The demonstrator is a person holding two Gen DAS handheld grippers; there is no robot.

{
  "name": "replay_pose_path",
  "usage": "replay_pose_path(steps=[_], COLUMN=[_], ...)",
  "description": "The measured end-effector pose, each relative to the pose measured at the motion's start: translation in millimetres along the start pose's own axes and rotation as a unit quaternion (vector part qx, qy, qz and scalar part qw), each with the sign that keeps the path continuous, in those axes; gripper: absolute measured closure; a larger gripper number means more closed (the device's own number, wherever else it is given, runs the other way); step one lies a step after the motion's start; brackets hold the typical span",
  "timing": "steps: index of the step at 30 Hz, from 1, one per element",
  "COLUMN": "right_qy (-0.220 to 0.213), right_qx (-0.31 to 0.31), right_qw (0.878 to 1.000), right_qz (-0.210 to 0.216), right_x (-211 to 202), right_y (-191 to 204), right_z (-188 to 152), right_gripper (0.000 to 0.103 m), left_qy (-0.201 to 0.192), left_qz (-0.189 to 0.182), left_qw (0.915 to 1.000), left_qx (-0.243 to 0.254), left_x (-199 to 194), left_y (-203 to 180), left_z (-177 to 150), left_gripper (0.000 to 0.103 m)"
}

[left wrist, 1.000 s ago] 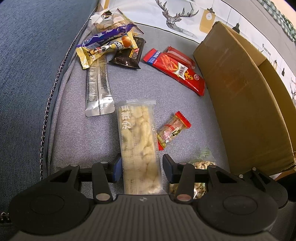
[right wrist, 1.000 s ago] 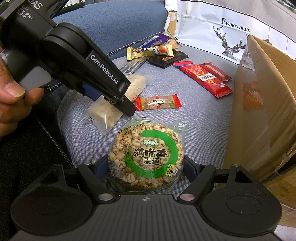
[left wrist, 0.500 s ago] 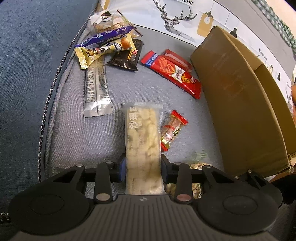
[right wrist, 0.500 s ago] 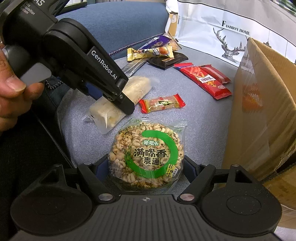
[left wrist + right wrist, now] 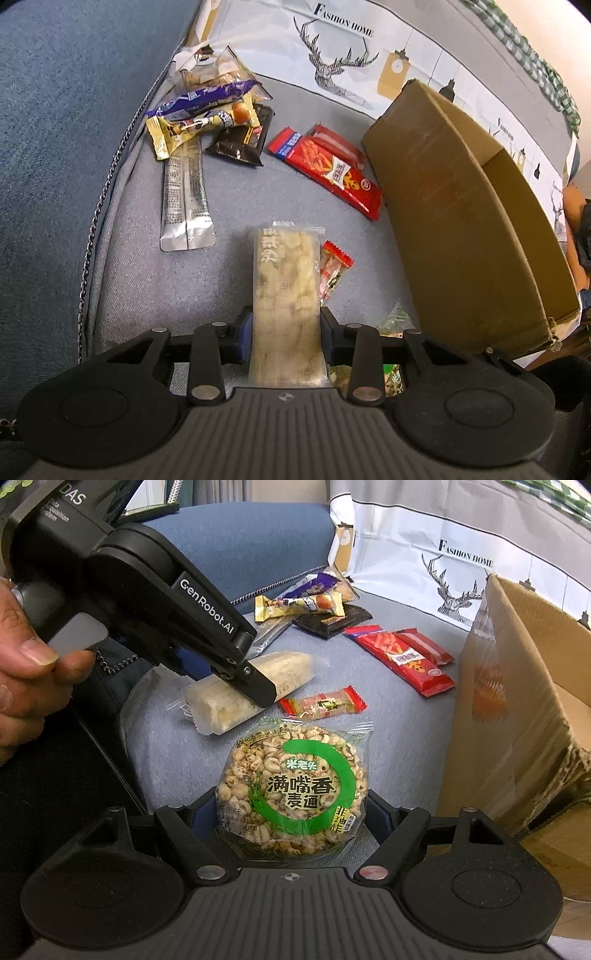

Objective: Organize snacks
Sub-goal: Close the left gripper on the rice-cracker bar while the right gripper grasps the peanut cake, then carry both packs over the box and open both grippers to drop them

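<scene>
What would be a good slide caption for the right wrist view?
Right gripper holds a round puffed-grain cake while the left gripper clamps a pale snack bar beside a cardboard box.

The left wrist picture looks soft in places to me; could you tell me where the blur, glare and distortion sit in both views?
Left wrist view: the pale snack bar between the jaws is smeared, the cardboard box bows from fisheye. Right wrist view: sharp; glare streaks the tape on the cardboard box, and the puffed grain cake wrapper shines faintly.

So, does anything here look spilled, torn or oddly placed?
Nothing spilled or torn. The box lies tipped on its side on the couch, opening sideways. Loose snacks sit piled in the corner. Otherwise nothing stands out.
</scene>
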State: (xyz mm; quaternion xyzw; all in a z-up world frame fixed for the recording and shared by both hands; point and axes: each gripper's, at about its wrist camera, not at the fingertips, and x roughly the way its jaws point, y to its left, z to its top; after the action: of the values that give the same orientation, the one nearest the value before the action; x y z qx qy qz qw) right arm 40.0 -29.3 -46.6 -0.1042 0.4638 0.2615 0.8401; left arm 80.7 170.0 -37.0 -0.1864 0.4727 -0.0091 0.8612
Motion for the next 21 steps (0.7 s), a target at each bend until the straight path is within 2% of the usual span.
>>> replay_pose_path(steps=[11,21], right_qy=[-0.035,-0.085], right_qx=[-0.009,0.003], right_qw=[0.999,0.996], right_qz=[0.001,0.009], right_x=[-18.1,-38.4], right_y=[5.2,3.6], right_z=[4.8,21.1], right_gripper=[0.022,0.022], left_qy=[-0.059,-0.107], left_qz=[-0.019,-0.017], left_qw=[0.9978,0.9937], left_qx=[-0.024,-0.03], left_x=[-20.0,-35.3], left_y=[8.8,10.4], left_z=[-0.6,-3.3], left_gripper=[0.064,0.064])
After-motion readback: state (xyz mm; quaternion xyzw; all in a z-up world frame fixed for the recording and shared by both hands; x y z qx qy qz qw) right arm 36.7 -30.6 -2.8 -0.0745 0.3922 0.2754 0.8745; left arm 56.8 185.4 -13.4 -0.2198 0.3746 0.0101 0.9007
